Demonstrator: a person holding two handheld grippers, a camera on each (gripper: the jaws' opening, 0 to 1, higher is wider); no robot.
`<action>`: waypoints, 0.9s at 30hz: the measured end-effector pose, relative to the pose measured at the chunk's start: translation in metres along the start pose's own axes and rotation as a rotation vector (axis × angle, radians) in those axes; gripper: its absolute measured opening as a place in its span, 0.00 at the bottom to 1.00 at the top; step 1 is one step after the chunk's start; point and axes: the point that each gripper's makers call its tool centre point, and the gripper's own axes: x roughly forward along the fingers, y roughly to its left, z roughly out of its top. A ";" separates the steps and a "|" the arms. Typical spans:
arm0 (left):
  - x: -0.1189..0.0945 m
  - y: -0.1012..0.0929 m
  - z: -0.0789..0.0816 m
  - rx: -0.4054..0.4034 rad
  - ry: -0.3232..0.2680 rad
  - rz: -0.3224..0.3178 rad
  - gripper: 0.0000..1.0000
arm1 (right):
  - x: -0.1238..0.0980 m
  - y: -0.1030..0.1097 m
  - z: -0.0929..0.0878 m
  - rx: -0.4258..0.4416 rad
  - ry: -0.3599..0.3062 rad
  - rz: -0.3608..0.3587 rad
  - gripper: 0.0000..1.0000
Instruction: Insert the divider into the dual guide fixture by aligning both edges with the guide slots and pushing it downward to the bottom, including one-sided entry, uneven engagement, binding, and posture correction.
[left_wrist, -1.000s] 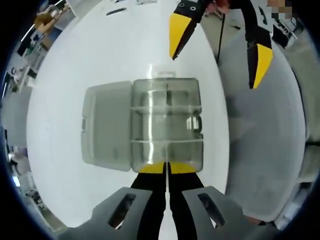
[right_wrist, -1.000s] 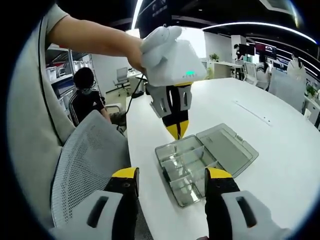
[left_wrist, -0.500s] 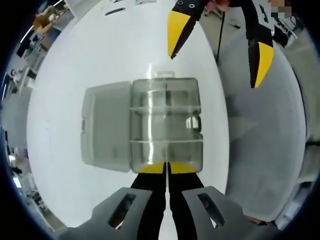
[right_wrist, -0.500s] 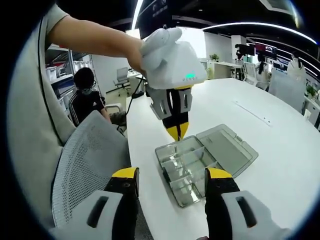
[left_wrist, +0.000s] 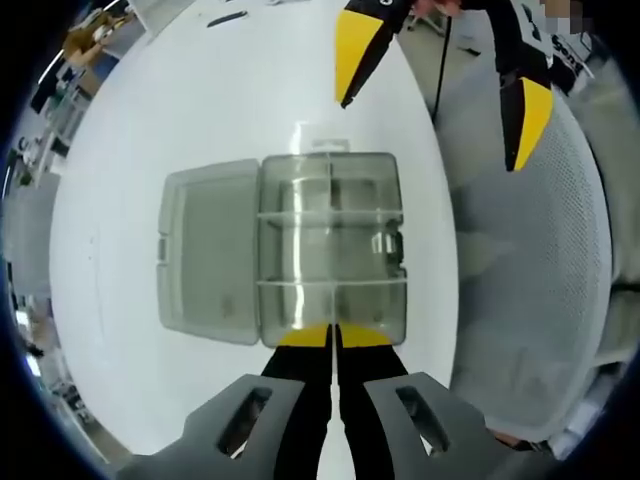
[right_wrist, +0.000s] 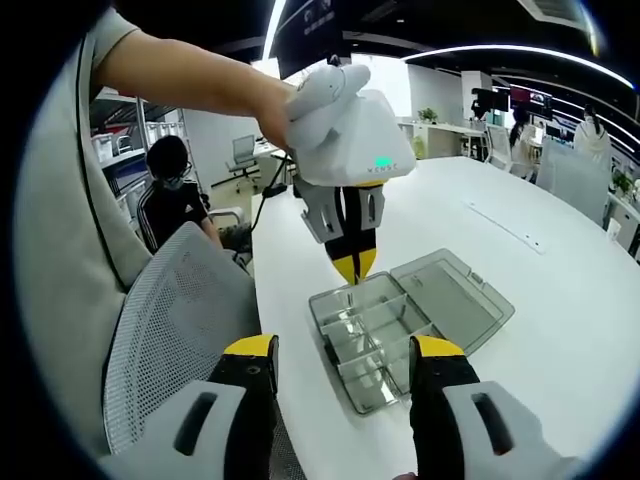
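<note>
A clear plastic compartment box (left_wrist: 332, 245) lies on the white table (left_wrist: 250, 90) with its lid (left_wrist: 208, 250) folded flat to one side. Thin clear dividers cross its inside. My left gripper (left_wrist: 335, 335) is shut, its yellow tips pressed together right at the box's near wall. I cannot tell whether a thin clear divider sits between them. From the right gripper view, the left gripper (right_wrist: 352, 268) points straight down over the far end of the box (right_wrist: 370, 335). My right gripper (right_wrist: 340, 360) hangs open above the box, apart from it, holding nothing. Its tips (left_wrist: 428, 135) also show beyond the box.
A small clear piece (left_wrist: 322, 142) lies on the table just beyond the box. A grey mesh chair (right_wrist: 170, 330) stands at the table's edge beside the box. A seated person (right_wrist: 175, 200) is farther back. Desks and chairs fill the room behind.
The left gripper has risen slightly over the box while staying shut. The right gripper stays open and has hardly moved. The box has not moved.
</note>
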 end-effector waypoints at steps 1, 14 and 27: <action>0.000 0.000 0.000 0.001 0.001 -0.001 0.00 | 0.000 0.000 0.000 0.001 -0.001 0.000 0.49; 0.005 0.001 -0.002 -0.011 -0.001 -0.011 0.00 | 0.001 -0.002 -0.002 0.006 -0.002 0.000 0.49; 0.010 0.000 -0.003 -0.009 0.000 -0.017 0.00 | 0.001 -0.002 -0.003 0.011 -0.002 -0.001 0.49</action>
